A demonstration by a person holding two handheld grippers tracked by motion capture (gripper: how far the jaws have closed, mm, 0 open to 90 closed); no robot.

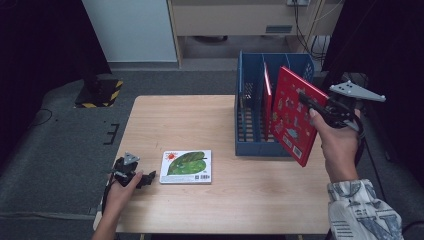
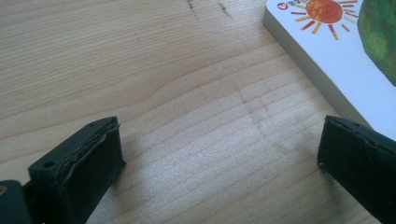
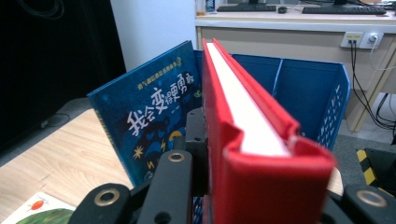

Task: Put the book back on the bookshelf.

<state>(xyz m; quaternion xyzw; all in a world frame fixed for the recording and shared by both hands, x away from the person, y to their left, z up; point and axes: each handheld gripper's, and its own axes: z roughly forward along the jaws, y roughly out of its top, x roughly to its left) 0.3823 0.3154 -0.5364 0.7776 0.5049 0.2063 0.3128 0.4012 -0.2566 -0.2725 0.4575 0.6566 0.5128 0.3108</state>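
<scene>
Tabletop: right gripper (image 1: 320, 111) clamps red book (image 1: 292, 112).

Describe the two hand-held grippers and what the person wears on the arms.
Both are black. The right hand-held gripper carries a grey three-cornered plate with small holes on top; the left hand-held gripper has a smaller one. Left jaw pads look worn and frayed. The right sleeve is white with a dark pattern; the left forearm is bare.
</scene>
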